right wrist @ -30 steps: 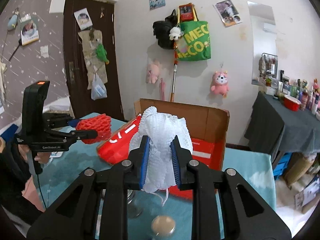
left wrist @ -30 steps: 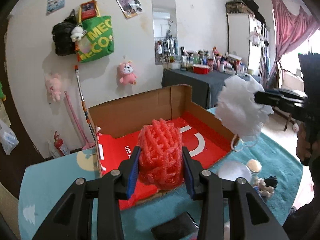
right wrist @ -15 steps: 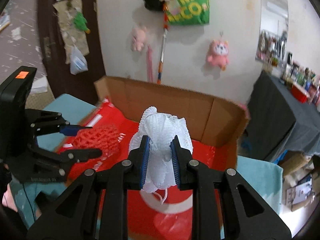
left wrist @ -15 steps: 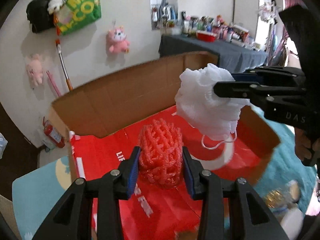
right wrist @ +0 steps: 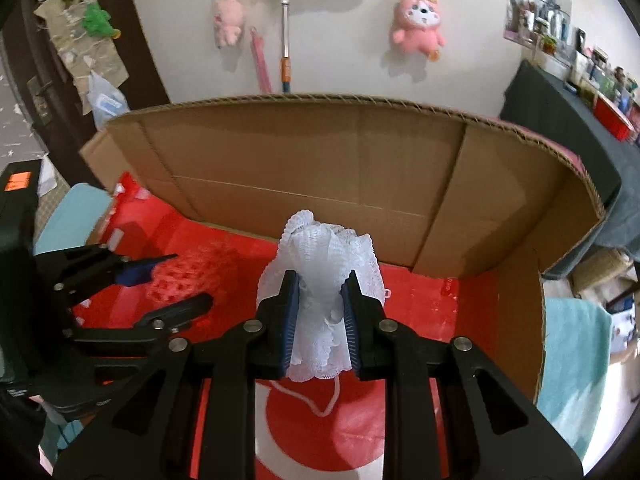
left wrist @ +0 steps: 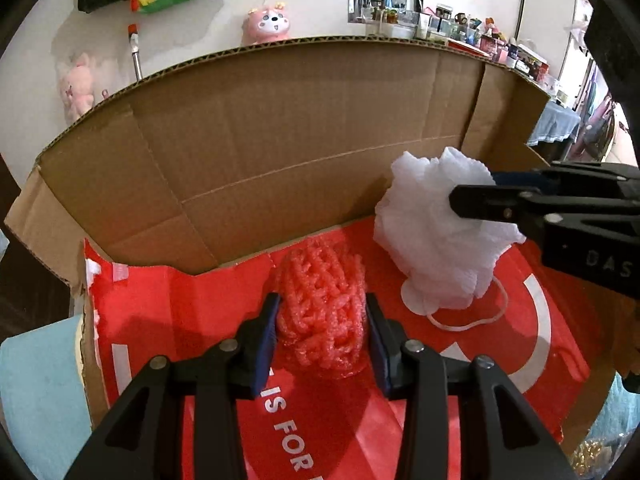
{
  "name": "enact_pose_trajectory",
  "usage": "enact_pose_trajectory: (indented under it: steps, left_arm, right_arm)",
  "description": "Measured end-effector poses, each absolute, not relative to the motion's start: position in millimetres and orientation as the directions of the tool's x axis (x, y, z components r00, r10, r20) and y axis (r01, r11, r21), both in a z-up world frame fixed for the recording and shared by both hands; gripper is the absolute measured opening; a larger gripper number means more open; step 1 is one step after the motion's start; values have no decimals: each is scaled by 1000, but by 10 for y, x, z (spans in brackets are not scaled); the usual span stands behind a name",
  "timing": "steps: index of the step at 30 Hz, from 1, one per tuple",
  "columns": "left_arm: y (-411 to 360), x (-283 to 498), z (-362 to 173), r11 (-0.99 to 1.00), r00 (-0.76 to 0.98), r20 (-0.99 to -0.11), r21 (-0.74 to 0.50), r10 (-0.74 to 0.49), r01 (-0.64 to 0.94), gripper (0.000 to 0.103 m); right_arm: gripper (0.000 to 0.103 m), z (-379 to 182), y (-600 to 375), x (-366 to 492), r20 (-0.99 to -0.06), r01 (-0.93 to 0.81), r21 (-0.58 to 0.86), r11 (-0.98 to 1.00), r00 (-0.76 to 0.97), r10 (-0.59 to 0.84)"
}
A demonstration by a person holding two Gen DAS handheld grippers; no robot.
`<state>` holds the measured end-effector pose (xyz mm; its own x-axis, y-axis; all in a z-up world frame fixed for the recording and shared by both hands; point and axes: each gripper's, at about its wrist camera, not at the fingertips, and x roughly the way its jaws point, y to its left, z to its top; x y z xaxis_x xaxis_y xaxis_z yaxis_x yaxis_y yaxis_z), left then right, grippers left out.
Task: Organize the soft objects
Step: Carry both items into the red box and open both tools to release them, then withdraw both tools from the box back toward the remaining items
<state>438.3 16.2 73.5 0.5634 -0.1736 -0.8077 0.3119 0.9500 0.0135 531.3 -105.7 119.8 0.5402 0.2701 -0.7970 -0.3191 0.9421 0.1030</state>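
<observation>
Both grippers have come in over the cardboard box [left wrist: 280, 128] since approx. 1 s ago: left gripper [left wrist: 322, 324] clamps red foam net [left wrist: 320, 304], right gripper [right wrist: 320, 312] clamps white mesh pouf [right wrist: 320, 280], both low near red floor, i.e. release judged imminent.

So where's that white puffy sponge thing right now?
The white bath pouf is pinched in the right gripper, low inside the cardboard box over its red floor, just right of the red foam net in the left gripper.
</observation>
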Motion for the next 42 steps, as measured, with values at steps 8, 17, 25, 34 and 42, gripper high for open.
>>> enact_pose_trajectory:
  steps: [8,17,25,34,42]
  left_arm:
    - [122,4389,727,947,571,-806,44,-155,318,45]
    - [99,4395,737,949,574,-807,58,-139,311,51]
    - [160,4300,828,953,606,-782,51,-147,298,69]
    - [279,3938,1277,969,707,-693,47,-143,241,93]
    - [357,3397,1831,981,807,-577,52,-124,188,103]
  right_arm:
    - [26,1191,-1072,5278,-805,-306,102,947,533,259]
    - [45,1181,-1039,5265,-815,-288,84,954,532,232]
    - [55,1208,-1098,5266,-816,-262,86,961,535,219]
    - [64,1477,-1226,5088,-789,-244,95,965,572,222]
    - [72,1974,-1318,4609,-720,-241,78,967,658,222]
